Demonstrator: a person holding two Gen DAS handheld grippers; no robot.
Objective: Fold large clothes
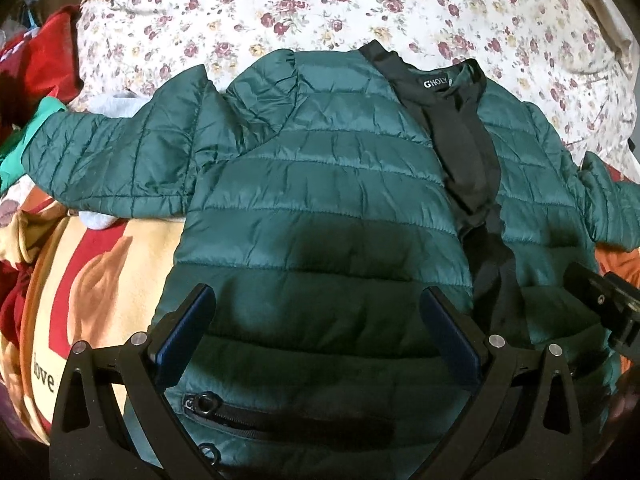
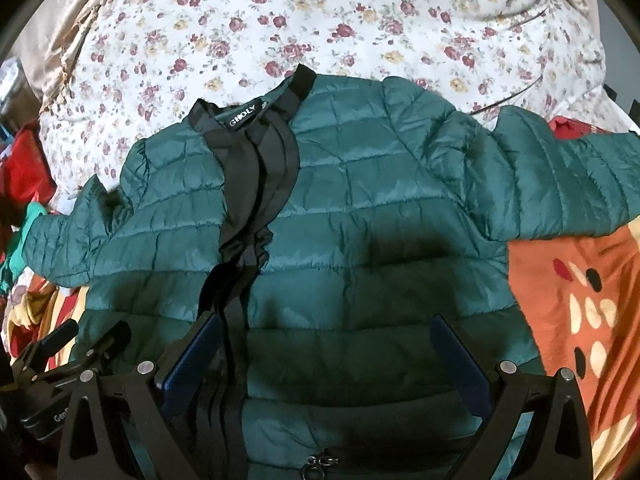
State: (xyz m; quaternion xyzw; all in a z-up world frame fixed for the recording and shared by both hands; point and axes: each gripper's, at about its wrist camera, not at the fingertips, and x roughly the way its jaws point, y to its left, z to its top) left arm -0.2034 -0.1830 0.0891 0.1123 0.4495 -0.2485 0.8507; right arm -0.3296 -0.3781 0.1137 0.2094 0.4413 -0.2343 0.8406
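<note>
While the green puffer jacket (image 1: 320, 184) lies face up and spread across the bed, sleeves out left and right, the left gripper (image 1: 318, 320) and right gripper (image 2: 326, 354) hover wide open, empty, over its near hem. Folding looks unstarted; a sleeve needs grasping next.

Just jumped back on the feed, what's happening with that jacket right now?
A green quilted jacket lies front-up on the floral bedspread, sleeves spread to both sides, black front placket closed. The left gripper and right gripper both hover open over its lower half near the hem, gripping nothing. No fold has been made yet.
</note>
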